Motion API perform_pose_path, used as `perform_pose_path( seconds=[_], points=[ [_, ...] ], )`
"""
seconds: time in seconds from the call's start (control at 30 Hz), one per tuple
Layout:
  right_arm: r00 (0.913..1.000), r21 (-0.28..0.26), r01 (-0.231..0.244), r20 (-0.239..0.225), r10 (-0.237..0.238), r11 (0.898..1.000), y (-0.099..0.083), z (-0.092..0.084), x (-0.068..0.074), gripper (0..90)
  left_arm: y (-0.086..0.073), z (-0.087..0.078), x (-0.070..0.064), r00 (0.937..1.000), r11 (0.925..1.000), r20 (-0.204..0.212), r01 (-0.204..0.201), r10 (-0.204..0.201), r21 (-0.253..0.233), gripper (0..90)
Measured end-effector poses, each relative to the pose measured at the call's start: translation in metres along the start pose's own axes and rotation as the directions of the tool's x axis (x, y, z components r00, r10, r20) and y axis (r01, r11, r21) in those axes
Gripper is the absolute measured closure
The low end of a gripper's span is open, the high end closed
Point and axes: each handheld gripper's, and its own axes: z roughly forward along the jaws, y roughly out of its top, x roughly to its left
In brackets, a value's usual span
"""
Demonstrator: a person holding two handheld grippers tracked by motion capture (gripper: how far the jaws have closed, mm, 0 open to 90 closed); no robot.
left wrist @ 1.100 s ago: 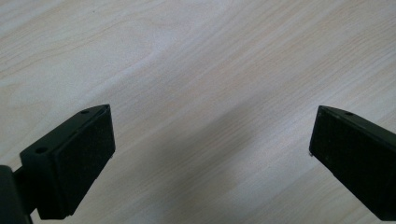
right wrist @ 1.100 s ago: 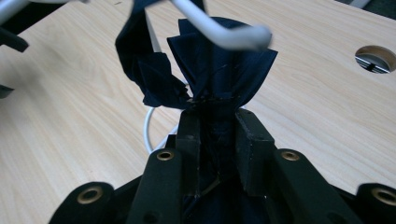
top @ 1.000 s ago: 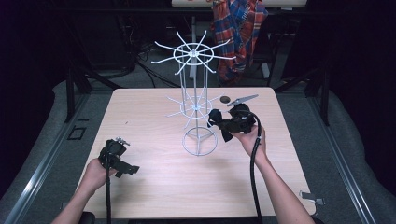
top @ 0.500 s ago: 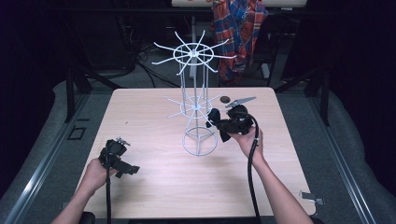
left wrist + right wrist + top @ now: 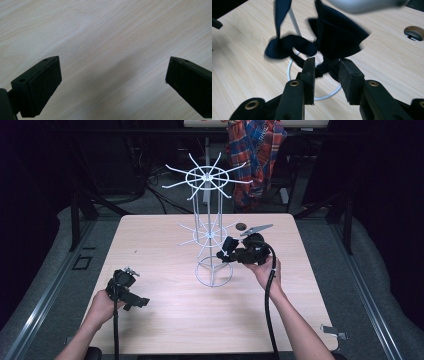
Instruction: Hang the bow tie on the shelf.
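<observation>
A white wire rack [image 5: 207,220] with two tiers of spoke arms stands on the wooden table [image 5: 165,250]; its ring base [image 5: 293,62] lies just beyond my right jaws. My right gripper [image 5: 227,251] reaches in at the lower tier from the right. In the right gripper view a black cloth piece [image 5: 337,32] hangs blurred in front of my right gripper [image 5: 325,66]. Those jaws have just been opening, and a fold of the cloth sits in the gap with the pads off it. My left gripper [image 5: 139,302] rests low at the table's front left, open [image 5: 113,75] over bare wood.
A round cable hole [image 5: 241,226] lies in the table behind the rack, also near my right gripper [image 5: 414,33]. A plaid shirt [image 5: 255,150] hangs beyond the far edge. Dark floor and stand legs surround the table.
</observation>
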Motion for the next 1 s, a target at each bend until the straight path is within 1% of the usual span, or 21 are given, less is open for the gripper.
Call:
perform_pose_path(
  seconds=[0.03,0.07,0.1,0.13,0.17,0.2,0.3,0.43,0.53,0.57,0.6,0.63,0.73,0.8,0.93,0.97,1.0],
  points=[
    [1.0000,0.003,0.001,0.001,-0.001,1.000,0.000,-0.001,0.001,65.2,0.000,0.000,0.000,1.0000,1.0000,0.000,0.000,0.000,0.000,0.4],
    [0.9997,0.013,0.019,0.018,-0.019,1.000,0.001,-0.003,0.000,64.6,0.000,0.000,0.000,1.0000,1.0000,0.000,0.000,0.000,0.000,0.4],
    [0.9996,0.012,0.020,0.020,-0.020,1.000,0.001,-0.003,0.001,64.4,0.000,0.000,0.000,1.0000,1.0000,0.002,-0.001,0.001,0.004,0.4],
    [0.9996,0.014,0.021,0.020,-0.021,1.000,0.002,-0.004,0.002,64.1,0.000,0.000,0.000,1.0000,1.0000,0.002,-0.001,0.001,0.004,0.4],
    [0.9997,0.000,0.015,0.017,-0.015,1.000,0.002,-0.003,0.003,63.6,0.000,0.000,0.000,1.0000,1.0000,0.001,-0.001,0.001,0.001,0.4],
    [0.9998,-0.013,0.019,0.009,-0.019,1.000,0.002,-0.002,0.003,62.9,0.000,0.000,0.000,1.0000,1.0000,0.001,-0.001,0.001,0.001,0.4],
    [0.9996,-0.004,0.024,0.012,-0.024,1.000,0.002,-0.004,0.005,61.7,0.000,0.000,0.000,1.0000,1.0000,0.001,-0.001,0.001,-0.001,0.4],
    [0.9991,-0.012,0.040,0.011,-0.040,0.999,0.002,-0.005,0.006,59.1,0.000,-0.001,0.000,1.0000,1.0000,0.000,-0.002,0.002,-0.002,0.4],
    [0.9990,-0.003,0.042,0.012,-0.042,0.999,0.003,-0.007,0.009,57.3,0.000,-0.001,0.000,1.0000,1.0000,-0.002,-0.005,0.005,0.000,0.4],
    [0.9984,-0.009,0.054,0.016,-0.054,0.998,0.003,-0.007,0.009,56.7,0.000,-0.001,0.000,1.0000,1.0000,0.000,-0.005,0.005,-0.002,0.4],
    [0.9984,-0.009,0.054,0.016,-0.054,0.998,0.003,-0.007,0.009,56.7,0.000,-0.001,0.000,1.0000,1.0000,0.000,-0.005,0.005,-0.002,0.4],
    [0.9982,-0.003,0.058,0.014,-0.058,0.998,0.003,-0.008,0.011,54.8,0.000,-0.001,0.000,1.0000,1.0000,0.001,-0.006,0.006,-0.003,0.4],
    [0.9977,0.002,0.067,0.015,-0.067,0.998,0.003,-0.011,0.013,53.6,0.000,-0.001,0.000,1.0000,1.0000,0.001,-0.006,0.006,-0.003,0.4],
    [0.9959,0.003,0.087,0.022,-0.087,0.996,0.002,-0.014,0.014,51.6,0.000,-0.001,0.000,1.0000,1.0000,0.003,-0.007,0.007,-0.001,0.4],
    [0.9948,0.009,0.098,0.027,-0.098,0.995,0.000,-0.018,0.014,48.9,0.000,-0.001,-0.001,1.0000,1.0000,0.004,-0.005,0.005,-0.004,0.4],
    [0.9946,0.018,0.101,0.023,-0.102,0.995,-0.001,-0.020,0.014,44.6,0.000,-0.001,0.000,1.0000,1.0000,0.005,-0.004,0.004,-0.004,0.4],
    [0.9946,0.018,0.101,0.023,-0.102,0.995,-0.001,-0.020,0.014,44.6,0.000,-0.001,0.000,1.0000,1.0000,0.005,-0.004,0.004,-0.004,0.4]
  ],
)
